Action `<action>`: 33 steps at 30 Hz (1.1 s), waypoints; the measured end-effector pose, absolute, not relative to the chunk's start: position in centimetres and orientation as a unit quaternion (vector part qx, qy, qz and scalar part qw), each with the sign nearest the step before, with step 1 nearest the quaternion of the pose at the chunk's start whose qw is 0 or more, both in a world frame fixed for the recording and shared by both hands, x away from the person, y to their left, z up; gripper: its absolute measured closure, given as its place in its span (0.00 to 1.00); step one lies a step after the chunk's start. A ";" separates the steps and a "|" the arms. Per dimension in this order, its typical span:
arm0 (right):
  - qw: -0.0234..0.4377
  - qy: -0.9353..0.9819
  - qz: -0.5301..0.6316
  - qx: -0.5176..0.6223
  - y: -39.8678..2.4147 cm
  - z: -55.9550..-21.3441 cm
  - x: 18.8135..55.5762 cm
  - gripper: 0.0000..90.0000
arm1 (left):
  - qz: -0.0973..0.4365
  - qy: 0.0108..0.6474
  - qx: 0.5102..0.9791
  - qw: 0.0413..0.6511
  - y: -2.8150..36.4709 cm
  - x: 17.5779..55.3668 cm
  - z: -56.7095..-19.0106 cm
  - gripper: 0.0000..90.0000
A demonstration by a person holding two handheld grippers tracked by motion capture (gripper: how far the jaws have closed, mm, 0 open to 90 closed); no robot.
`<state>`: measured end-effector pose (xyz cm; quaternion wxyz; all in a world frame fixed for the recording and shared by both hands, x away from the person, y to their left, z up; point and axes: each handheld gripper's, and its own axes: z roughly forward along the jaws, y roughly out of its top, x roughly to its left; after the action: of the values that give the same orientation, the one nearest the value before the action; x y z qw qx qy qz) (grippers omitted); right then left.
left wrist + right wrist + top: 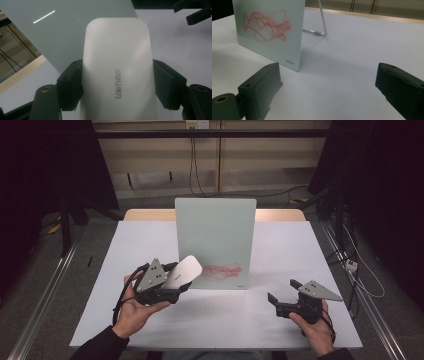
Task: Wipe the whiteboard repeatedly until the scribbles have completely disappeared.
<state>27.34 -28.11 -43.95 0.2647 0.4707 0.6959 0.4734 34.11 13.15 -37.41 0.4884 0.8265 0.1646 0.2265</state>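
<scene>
Nearest the front edge of the white table, the left gripper pinches a white whiteboard eraser across its narrow sides, both jaws pressed flat against its smooth plastic shell, as the left gripper view shows. The eraser looks light and rigid, with a slick rounded back, so a grip low on the straight part of its flanks seems safest; nearer the curved tip the pads would likely slide off. It is held above the table, left of middle, its free end tilted toward the board and just beside the scribble. Toward the front right corner, the right gripper rests with its jaws spread wide and nothing between them. Farther back, around the middle of the table, a pale glass-like whiteboard stands upright on a thin wire stand, with red scribble near its lower edge. The board is stiff but probably tips easily under a hard push, so wiping calls for light pressure.
</scene>
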 end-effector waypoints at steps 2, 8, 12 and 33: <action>0.265 0.696 0.473 0.470 -28.1 -44.0 27.4 0.07 | 0.232 0.158 0.828 0.485 12.6 34.3 -37.5 0.35; 0.265 0.696 0.473 0.472 -28.1 -43.9 27.4 0.07 | 0.247 0.147 0.833 0.473 11.3 35.0 -37.6 0.35; 0.265 0.696 0.473 0.471 -28.0 -43.9 27.4 0.07 | 0.263 0.136 0.836 0.463 10.4 35.4 -37.7 0.35; 0.261 0.697 0.472 0.471 -28.1 -44.0 27.4 0.07 | 0.316 0.090 0.845 0.423 8.6 37.1 -39.6 0.35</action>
<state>27.43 -28.06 -44.01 0.2614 0.4714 0.6975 0.4721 37.06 8.63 -39.59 0.4226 0.8446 0.0897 0.3163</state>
